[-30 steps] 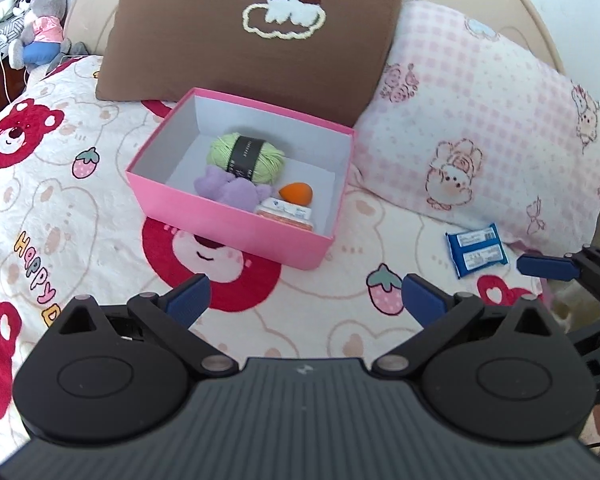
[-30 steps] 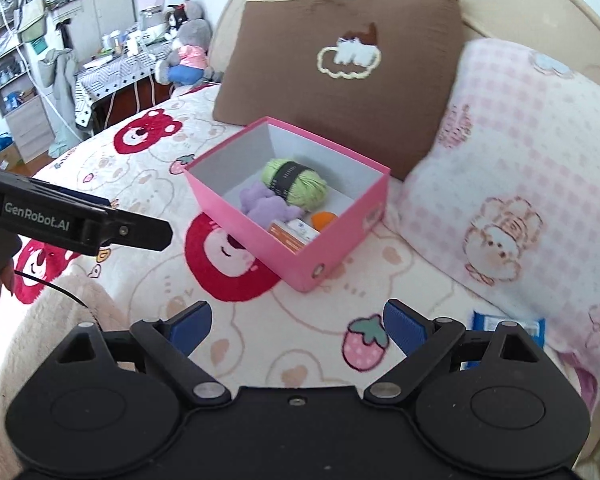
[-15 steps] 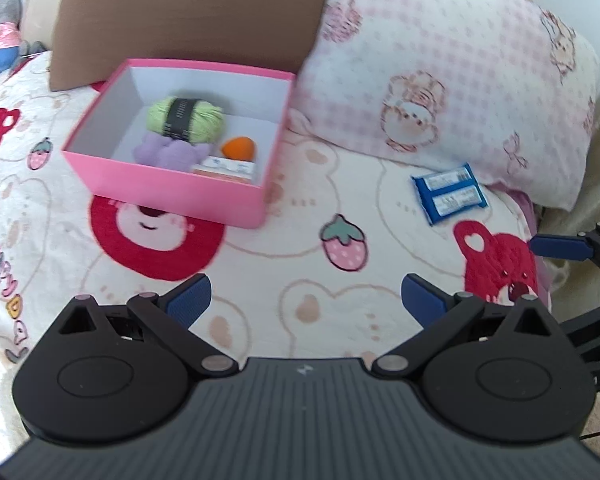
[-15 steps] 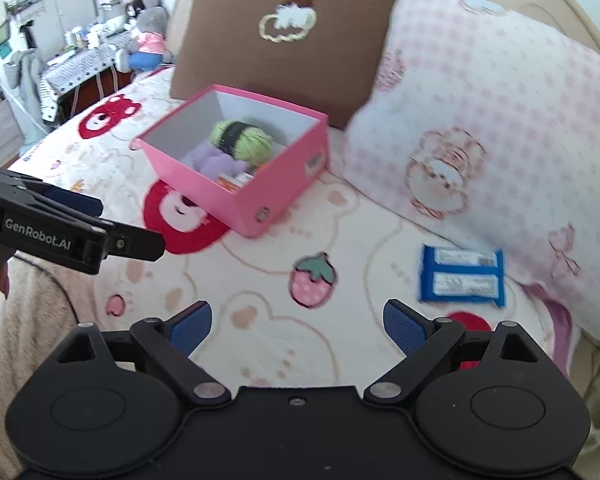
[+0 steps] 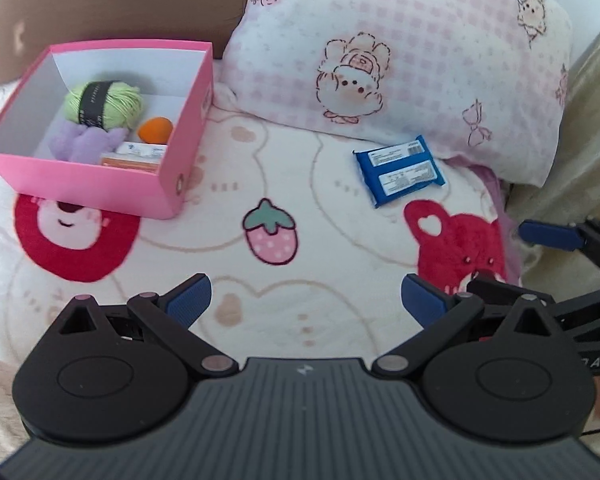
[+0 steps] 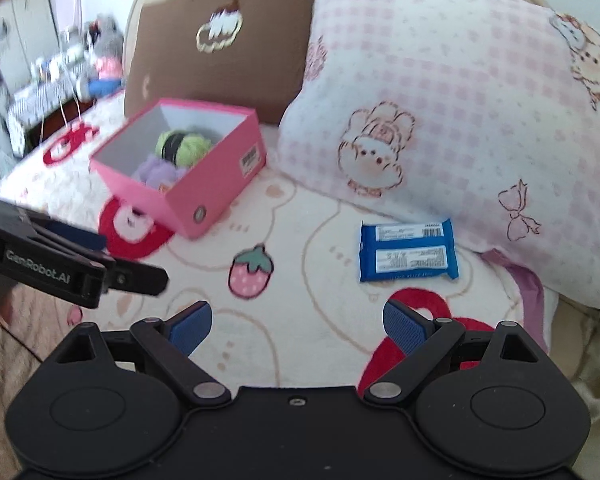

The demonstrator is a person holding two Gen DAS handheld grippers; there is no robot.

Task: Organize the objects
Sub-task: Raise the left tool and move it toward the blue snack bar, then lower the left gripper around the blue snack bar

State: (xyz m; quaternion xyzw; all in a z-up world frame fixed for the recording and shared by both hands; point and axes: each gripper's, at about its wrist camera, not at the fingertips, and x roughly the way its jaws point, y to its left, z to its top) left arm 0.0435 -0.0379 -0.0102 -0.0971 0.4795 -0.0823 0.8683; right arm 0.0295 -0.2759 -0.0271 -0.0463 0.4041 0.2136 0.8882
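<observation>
blue packet (image 6: 408, 251) on blanket beside pink box (image 5: 80, 184); left gripper (image 5: 306, 300), right gripper (image 6: 296, 322) both spread, empty.

one pink box (image 5: 88, 184), two pillows (image 5: 400, 60), one blue packet (image 5: 398, 170)

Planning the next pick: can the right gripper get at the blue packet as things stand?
Probably yes. The right gripper is open and the blue packet lies flat on the blanket ahead of it, nothing between. The pink pillow crowds only its far edge.
</observation>
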